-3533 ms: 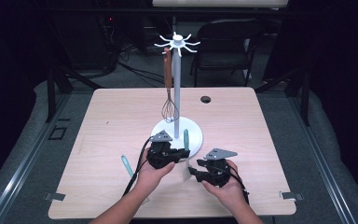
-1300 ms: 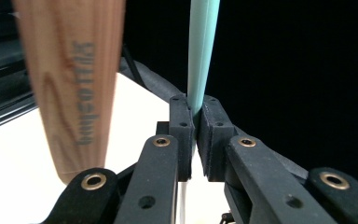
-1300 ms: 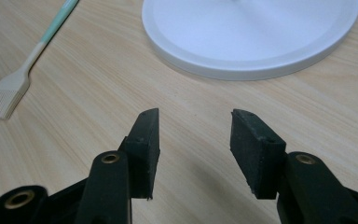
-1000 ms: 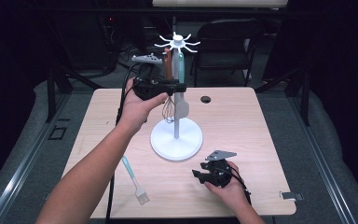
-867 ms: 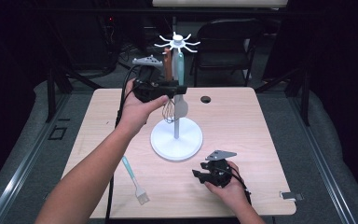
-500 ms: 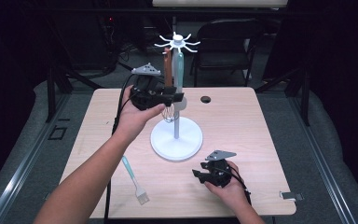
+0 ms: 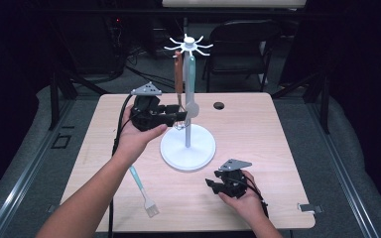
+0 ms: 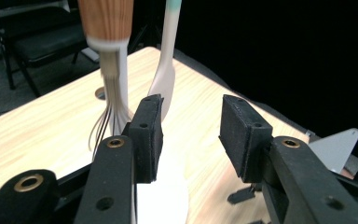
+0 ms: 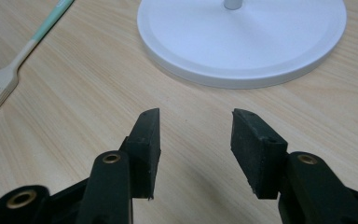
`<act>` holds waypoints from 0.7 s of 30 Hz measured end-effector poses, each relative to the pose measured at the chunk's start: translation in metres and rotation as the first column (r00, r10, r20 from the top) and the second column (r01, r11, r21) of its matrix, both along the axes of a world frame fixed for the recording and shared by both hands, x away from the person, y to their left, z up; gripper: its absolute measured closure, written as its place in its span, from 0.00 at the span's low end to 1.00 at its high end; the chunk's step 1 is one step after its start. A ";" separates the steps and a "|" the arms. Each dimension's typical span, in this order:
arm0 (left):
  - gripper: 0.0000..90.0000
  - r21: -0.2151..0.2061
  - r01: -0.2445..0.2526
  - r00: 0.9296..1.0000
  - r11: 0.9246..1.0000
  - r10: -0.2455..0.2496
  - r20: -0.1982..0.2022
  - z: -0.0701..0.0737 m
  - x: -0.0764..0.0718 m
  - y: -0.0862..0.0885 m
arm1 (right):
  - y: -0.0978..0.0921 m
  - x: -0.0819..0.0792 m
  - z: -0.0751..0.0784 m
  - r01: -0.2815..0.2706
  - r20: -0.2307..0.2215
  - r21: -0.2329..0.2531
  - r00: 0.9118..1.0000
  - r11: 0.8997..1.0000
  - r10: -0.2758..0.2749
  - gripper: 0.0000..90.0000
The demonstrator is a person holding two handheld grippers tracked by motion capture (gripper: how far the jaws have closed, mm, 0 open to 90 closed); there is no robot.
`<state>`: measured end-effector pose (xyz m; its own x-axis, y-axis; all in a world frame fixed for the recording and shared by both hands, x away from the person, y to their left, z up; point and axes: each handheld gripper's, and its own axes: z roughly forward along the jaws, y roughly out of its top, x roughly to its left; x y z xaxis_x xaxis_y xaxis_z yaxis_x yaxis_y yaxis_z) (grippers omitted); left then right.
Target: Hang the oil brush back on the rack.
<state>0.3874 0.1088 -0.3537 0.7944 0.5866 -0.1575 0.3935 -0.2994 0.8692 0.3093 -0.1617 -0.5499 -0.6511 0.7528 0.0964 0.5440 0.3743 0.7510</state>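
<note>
Left gripper raised beside white stand, jaws apart, nothing between them. Wood-handled whisk and pale spatula hang from stand's top hooks, just ahead of jaw tips; whether anything touches, cannot tell. Right gripper low at near table edge, jaws apart, empty, pointing toward stand base. Pastry brush lies flat on table, front-left of base.
</note>
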 end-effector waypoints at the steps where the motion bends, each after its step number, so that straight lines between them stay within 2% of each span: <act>1: 0.66 0.001 -0.002 1.000 1.000 0.002 -0.003 -0.002 -0.001 0.001 | 0.000 0.000 0.000 0.000 -0.001 -0.001 1.000 1.000 0.000 0.58; 5: 0.66 0.016 -0.015 1.000 1.000 0.016 -0.010 -0.014 -0.003 0.008 | -0.002 0.001 0.001 0.004 -0.031 -0.007 1.000 1.000 -0.004 0.57; 9: 0.63 0.054 -0.032 0.999 0.998 0.033 -0.019 -0.027 -0.005 0.015 | -0.003 0.001 0.000 -0.011 -0.053 -0.017 0.999 1.000 0.010 0.60; 17: 0.58 0.072 -0.076 0.996 0.995 0.078 -0.032 -0.052 -0.010 0.034 | -0.005 0.001 0.001 -0.041 -0.063 -0.036 0.997 0.999 0.038 0.66; 21: 0.57 0.075 -0.109 0.993 0.991 0.112 -0.041 -0.066 -0.013 0.045 | -0.006 0.001 0.004 -0.051 -0.067 -0.049 0.997 0.998 0.047 0.68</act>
